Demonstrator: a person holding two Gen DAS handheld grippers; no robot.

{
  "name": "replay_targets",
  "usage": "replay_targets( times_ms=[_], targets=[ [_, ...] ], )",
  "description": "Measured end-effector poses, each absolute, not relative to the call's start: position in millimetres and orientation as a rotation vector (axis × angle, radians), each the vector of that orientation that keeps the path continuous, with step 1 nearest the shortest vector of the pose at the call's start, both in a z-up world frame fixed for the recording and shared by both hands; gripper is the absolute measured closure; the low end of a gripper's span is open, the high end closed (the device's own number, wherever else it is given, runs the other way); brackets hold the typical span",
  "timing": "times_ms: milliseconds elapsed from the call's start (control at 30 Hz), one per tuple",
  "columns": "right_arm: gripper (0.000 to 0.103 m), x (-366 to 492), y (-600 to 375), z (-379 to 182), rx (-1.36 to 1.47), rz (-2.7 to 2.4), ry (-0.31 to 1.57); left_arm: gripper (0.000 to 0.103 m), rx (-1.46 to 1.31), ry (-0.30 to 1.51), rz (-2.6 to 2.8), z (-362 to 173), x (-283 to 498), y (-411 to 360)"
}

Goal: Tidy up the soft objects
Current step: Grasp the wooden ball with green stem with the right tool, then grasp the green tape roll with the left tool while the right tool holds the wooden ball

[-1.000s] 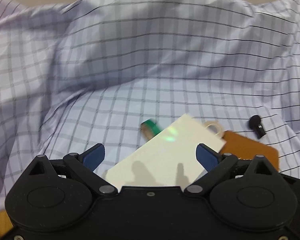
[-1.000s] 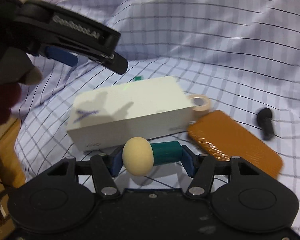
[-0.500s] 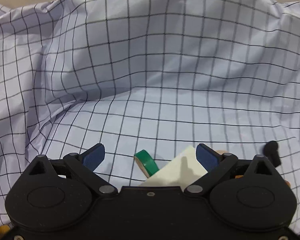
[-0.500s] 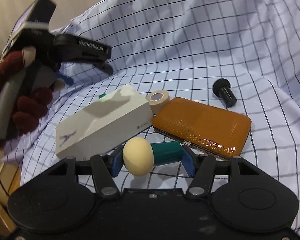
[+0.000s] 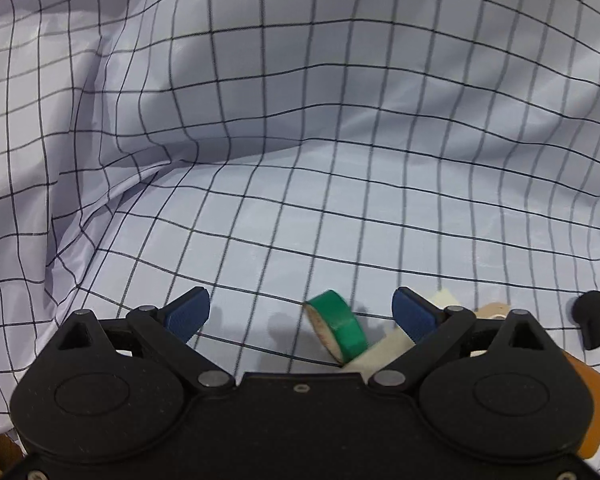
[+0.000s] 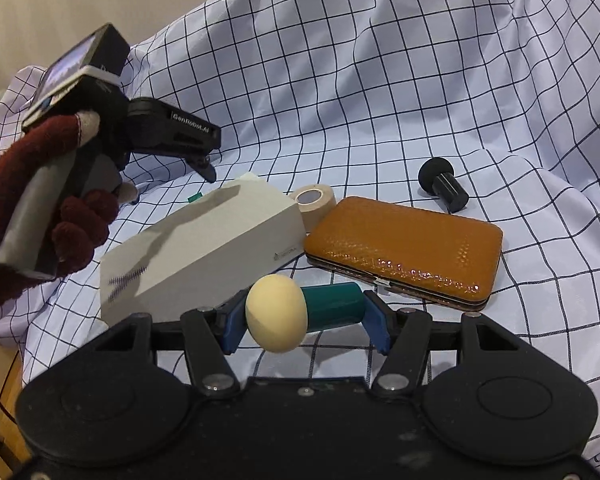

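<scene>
- Mushroom-shaped toy (image 6: 300, 316), cream cap and teal stem, is clamped end to end in the right gripper (image 6: 304, 322), just in front of the white box (image 6: 204, 248)
- It looks light and probably squashy; a hold across the stem seems safer than on the rounded cap
- Left gripper (image 5: 300, 314) stands wide and empty above the green tape roll (image 5: 338, 330), which leans on the box's far side
- Checked cloth (image 6: 380, 100) lies loose and rumpled under everything, so things may slide; beyond the box a plain beige wall shows
</scene>
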State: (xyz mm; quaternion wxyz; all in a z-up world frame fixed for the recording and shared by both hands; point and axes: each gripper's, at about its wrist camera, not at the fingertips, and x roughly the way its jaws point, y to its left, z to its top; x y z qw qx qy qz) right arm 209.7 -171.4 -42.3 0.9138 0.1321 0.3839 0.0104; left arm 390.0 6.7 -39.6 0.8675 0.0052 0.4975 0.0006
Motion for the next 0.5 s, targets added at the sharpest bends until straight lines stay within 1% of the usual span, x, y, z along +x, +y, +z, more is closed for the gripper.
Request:
replay_targets(
  times_ms=[233, 300, 500],
  targets=[
    [0.044, 210.8, -172.3, -45.1, 0.285, 0.029, 0.818, 0.007, -0.017, 1.088, 0.03, -52.7, 394.4, 25.7],
    [0.044, 211.5, -172.0, -46.1, 0.289, 0.032, 0.825, 0.009, -0.052, 1.092, 0.037, -50.6, 393.5, 30.0],
    [0.044, 212.2, -168.6, -46.0, 0.283, 0.039, 0.83, 0.009, -0.048, 1.074, 0.025, -47.1, 398.3, 21.7]
  ],
)
